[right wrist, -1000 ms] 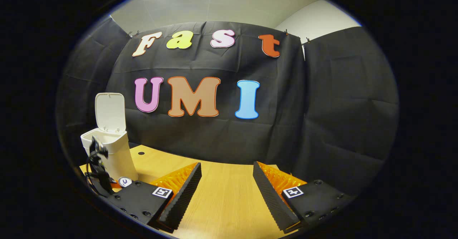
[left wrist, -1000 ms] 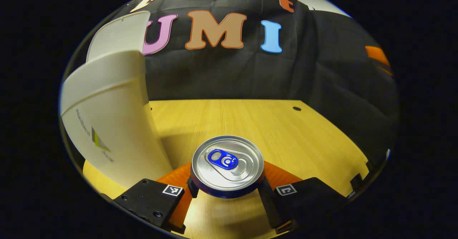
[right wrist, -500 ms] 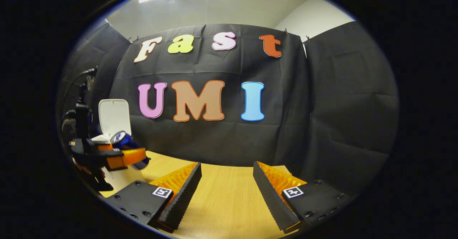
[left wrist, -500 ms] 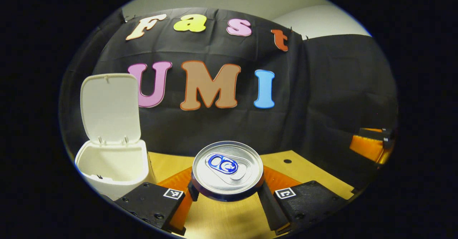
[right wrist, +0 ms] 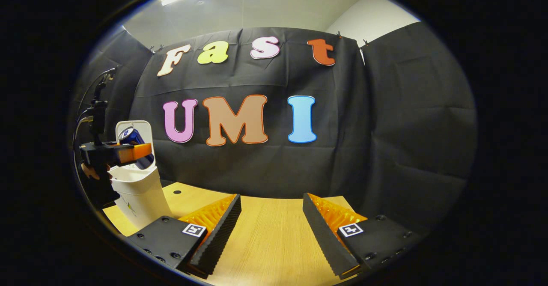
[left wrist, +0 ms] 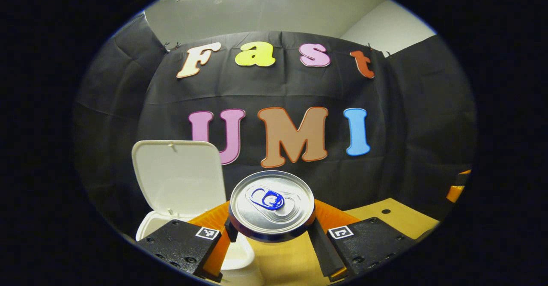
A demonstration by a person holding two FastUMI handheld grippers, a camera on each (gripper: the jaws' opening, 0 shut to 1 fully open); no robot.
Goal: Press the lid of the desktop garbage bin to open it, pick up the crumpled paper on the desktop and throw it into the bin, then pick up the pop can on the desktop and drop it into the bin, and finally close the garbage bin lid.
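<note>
My left gripper (left wrist: 271, 231) is shut on the pop can (left wrist: 271, 203), whose silver top with a blue tab faces the camera. Just left of and below the can stands the white garbage bin (left wrist: 238, 258) with its lid (left wrist: 179, 177) raised upright. In the right gripper view the same bin (right wrist: 138, 189) stands at the far left on the wooden table (right wrist: 269, 239), and the left gripper (right wrist: 141, 150) holds the blue can (right wrist: 132, 138) above the bin's open mouth. My right gripper (right wrist: 271, 221) stands open over the table with nothing between its fingers. The crumpled paper is out of sight.
A hand (right wrist: 87, 172) holds the left gripper at the far left of the right gripper view, with cables above it. A small dark hole (right wrist: 177, 191) marks the table behind the bin. The right gripper (left wrist: 456, 186) peeks in at the right edge of the left gripper view.
The left gripper has lifted the pop can off the table and carried it up and over toward the open bin. The right gripper has stayed in place, open.
</note>
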